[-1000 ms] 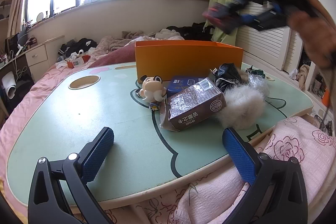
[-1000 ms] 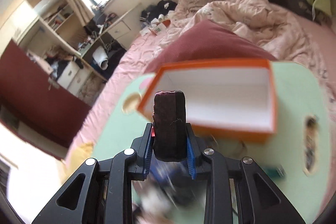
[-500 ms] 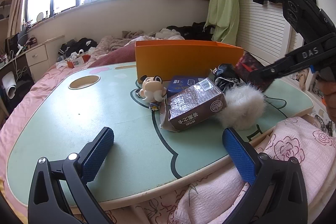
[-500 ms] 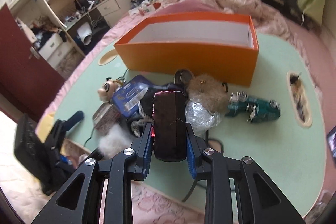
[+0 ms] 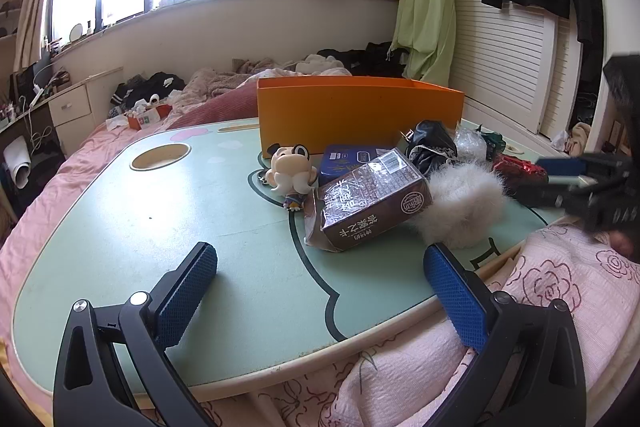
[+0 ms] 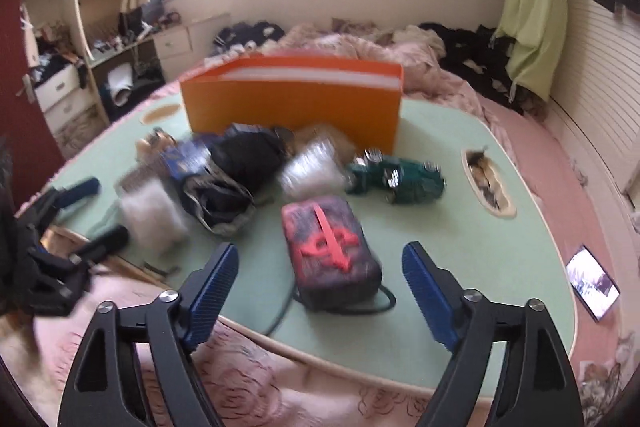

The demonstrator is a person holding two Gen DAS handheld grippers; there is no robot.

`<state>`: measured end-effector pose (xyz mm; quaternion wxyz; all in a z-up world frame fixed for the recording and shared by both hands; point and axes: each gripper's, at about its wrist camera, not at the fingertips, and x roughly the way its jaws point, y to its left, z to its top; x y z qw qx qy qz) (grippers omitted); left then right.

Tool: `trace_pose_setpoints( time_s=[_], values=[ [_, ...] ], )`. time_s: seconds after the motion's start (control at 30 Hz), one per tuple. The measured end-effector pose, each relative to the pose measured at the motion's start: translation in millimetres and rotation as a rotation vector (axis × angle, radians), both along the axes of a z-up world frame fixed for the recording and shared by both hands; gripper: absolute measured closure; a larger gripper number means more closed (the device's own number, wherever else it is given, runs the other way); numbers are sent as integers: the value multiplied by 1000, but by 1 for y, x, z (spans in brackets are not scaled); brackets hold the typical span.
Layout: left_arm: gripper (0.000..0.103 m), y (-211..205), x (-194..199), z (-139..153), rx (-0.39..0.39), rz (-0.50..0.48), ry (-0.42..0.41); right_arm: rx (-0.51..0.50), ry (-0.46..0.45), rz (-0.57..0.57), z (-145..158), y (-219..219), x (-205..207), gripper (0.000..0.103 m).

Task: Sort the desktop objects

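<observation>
The dark pouch with the red mark (image 6: 330, 251) lies flat on the green worktop (image 6: 460, 227), directly ahead of the right hand-held gripper (image 6: 320, 291) and between its two blue fingers, but touched by neither. The jaws of this gripper have just been opening; they stand wide and released, so the pouch rests by its own weight, outside the orange box (image 6: 292, 103) that stands further ahead. Sorting seems to be at an early stage: the part of the box interior that shows is white and bare, though most of it is hidden. Still loose in front of the box are the black bag (image 6: 236, 171), the white fluffy ball (image 6: 150, 215), the clear plastic wrap (image 6: 312, 167) and the green toy (image 6: 396, 179). Ahead of the left hand-held gripper (image 5: 320, 287) lie the brown carton (image 5: 368, 203), the small figurine (image 5: 290, 173) and a blue tin (image 5: 350, 163). This gripper hangs wide open over bare worktop, holding nothing.
</observation>
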<state>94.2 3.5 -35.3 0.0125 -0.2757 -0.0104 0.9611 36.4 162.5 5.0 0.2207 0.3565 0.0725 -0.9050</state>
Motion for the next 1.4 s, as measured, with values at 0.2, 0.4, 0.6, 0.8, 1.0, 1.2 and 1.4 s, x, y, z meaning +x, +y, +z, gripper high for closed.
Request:
trace_pose_setpoints(
  time_s=[0.2, 0.4, 0.6, 0.8, 1.0, 1.2, 1.4],
  values=[
    [0, -1, -1, 0, -2, 0, 0, -9, 3, -2, 0, 0, -7, 0],
    [0, -1, -1, 0, -2, 0, 0, -14, 7, -4, 2, -1, -7, 0],
    [0, -2, -1, 0, -2, 0, 0, -14, 8, -4, 3, -1, -7, 0],
    [0, -2, -1, 0, -2, 1, 0, -14, 8, -3, 2, -1, -7, 0],
    [0, -2, -1, 0, -2, 1, 0, -15, 8, -3, 3, -1, -7, 0],
    [0, -2, -1, 0, -2, 2, 0, -15, 8, -3, 3, -1, -7, 0],
    [0, -2, -1, 0, -2, 3, 0, -15, 9, -3, 3, -1, -7, 0]
  ],
)
